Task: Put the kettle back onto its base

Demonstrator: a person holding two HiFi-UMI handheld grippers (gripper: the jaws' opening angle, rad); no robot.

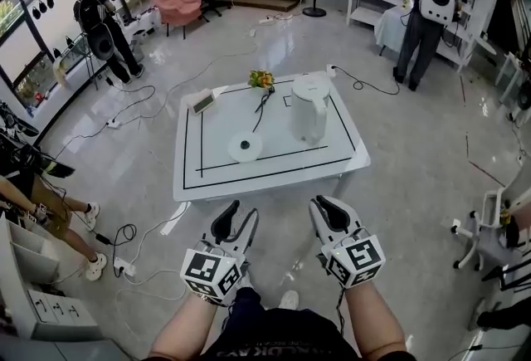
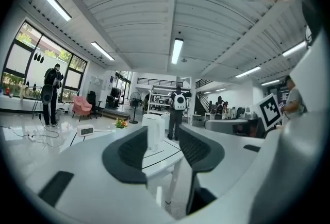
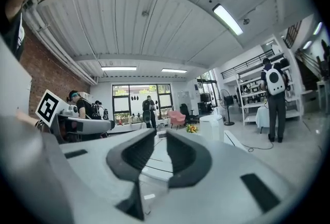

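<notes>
Both grippers are level and well short of the low white rectangular table with the black border line (image 1: 274, 177). The tall white electric kettle (image 1: 309, 109) stands upright on the right half of the tabletop. It is not on the flat round white kettle base (image 1: 245, 148), which lies apart from it, nearer the front edge and to its left.

The left gripper (image 1: 241, 214) has its two dark jaws spread, with nothing between the pads. Its own camera looks out through that gap and catches the kettle (image 2: 153, 133) far off on the table. The right gripper (image 1: 326, 203) has its jaws drawn nearly together and empty, with only a slim slit showing in its own view (image 3: 161, 138). There the kettle (image 3: 212, 126) sits off to the right of the jaws.

Also on the table are a small white digital clock (image 1: 202, 102) at the back left corner and a bunch of yellow flowers (image 1: 261, 79) at the back edge. Beyond, a person with a white backpack (image 1: 431, 11) stands at the shelves.
</notes>
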